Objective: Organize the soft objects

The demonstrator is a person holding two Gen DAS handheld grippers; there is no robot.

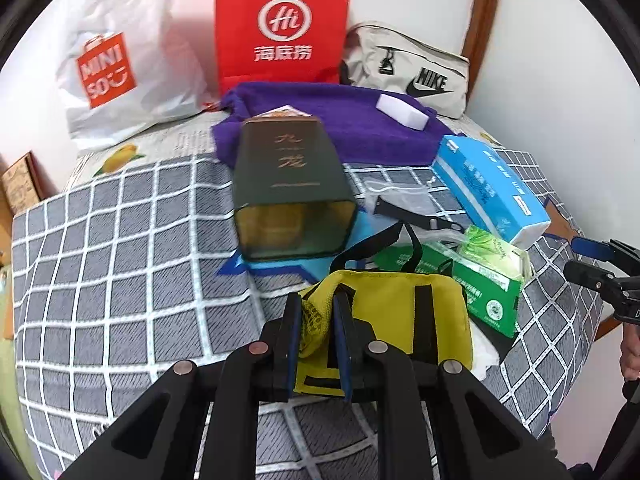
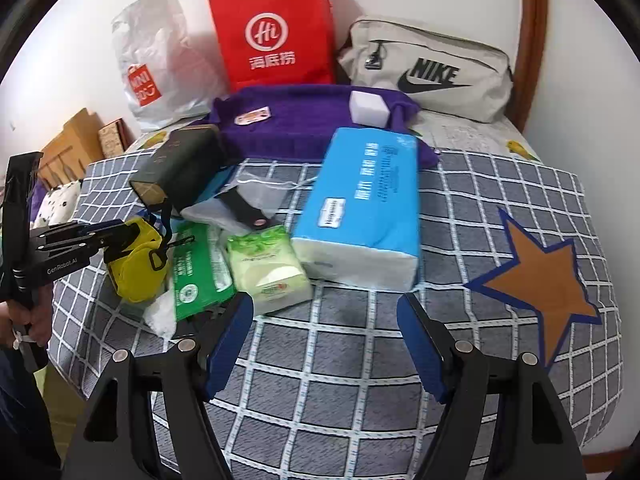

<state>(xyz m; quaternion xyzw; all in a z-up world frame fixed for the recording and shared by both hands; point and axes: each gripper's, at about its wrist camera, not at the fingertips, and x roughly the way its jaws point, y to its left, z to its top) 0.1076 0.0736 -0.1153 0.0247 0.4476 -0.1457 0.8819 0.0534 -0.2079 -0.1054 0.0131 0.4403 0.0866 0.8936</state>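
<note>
the left gripper (image 1: 316, 312) was clamped on the left end of a small yellow pouch (image 1: 392, 320) with black straps, its blue pads pinching a fold of the fabric near the front edge of the bed (image 1: 120, 280), which was covered in a grey checked quilt. no earlier view was there to compare. just right of the pouch lay a green wet-wipe pack (image 1: 480, 292), and a pale green tissue pack (image 1: 496, 252) rested on the far end of it. beyond these a blue tissue pack (image 1: 492, 188) sat tilted on the quilt. a dark green box (image 1: 292, 184) lay on its side behind the pouch, its open end facing the camera. further back a purple towel (image 1: 320, 120) was spread out with a white sponge block (image 1: 404, 110) on it. against the wall stood a white miniso bag (image 1: 116, 64), a red paper bag (image 1: 280, 28) and a beige nike pouch (image 1: 416, 72). the right gripper (image 2: 324, 320) hung with its jaws wide apart and nothing between them, over bare quilt just in front of the blue tissue pack and the pale green tissue pack. an orange star patch (image 2: 548, 276) showed on the quilt to its right. in the right wrist view the left gripper appeared at the left edge, closed on the yellow pouch.
</note>
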